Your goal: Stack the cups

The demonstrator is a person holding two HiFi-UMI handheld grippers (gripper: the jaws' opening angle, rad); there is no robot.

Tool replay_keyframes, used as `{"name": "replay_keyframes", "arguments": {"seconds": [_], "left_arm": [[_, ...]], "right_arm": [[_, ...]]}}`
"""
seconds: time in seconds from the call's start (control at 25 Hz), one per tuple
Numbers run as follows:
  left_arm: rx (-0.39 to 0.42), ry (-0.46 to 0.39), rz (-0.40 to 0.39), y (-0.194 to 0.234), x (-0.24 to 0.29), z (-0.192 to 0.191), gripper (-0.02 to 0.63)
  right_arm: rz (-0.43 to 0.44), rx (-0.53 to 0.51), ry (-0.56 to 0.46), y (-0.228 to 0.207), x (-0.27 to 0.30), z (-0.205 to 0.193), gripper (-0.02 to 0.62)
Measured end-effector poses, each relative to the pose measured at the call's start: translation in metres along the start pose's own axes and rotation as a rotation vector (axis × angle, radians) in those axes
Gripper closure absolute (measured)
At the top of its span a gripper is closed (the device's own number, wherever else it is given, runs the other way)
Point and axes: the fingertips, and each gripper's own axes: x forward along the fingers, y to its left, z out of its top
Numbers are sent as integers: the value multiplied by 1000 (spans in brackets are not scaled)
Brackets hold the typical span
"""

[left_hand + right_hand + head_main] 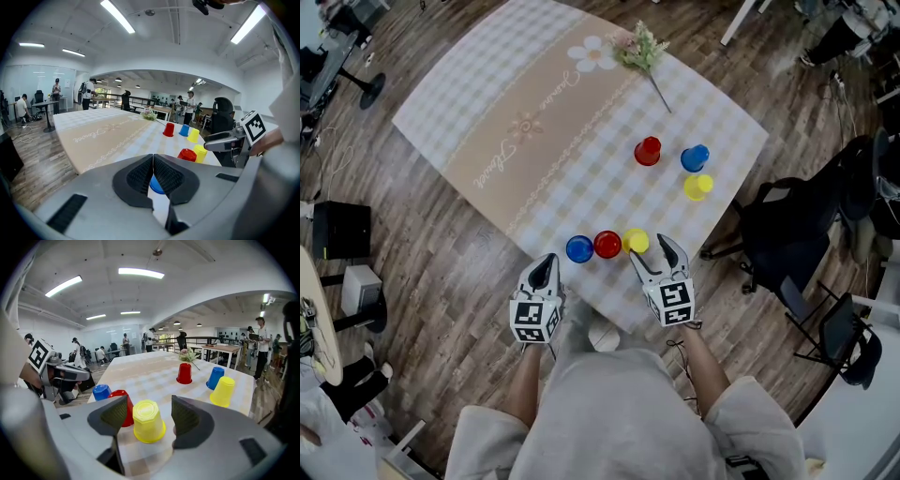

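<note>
As my right claw gapes wide toward the upturned yellow plastic cup on the counter, I judge the grab is in hand. My left claw, closed and empty, hovers beyond the red cup beside it. Next I advance, squeeze gently and lift.

Near blue cup, mostly hidden behind fingers of left gripper
</note>
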Motion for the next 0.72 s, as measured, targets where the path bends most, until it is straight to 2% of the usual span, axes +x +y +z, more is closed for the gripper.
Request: {"name": "replay_keyframes", "arguments": {"seconds": [0.24, 0.72], "left_arm": [[5, -5, -8, -7, 4, 1, 592], [2, -1, 8, 5, 6, 9, 592]], "right_arm": [[-31, 7, -48, -19, -6, 18, 307], [-84, -18, -90, -65, 27, 66, 316]]}}
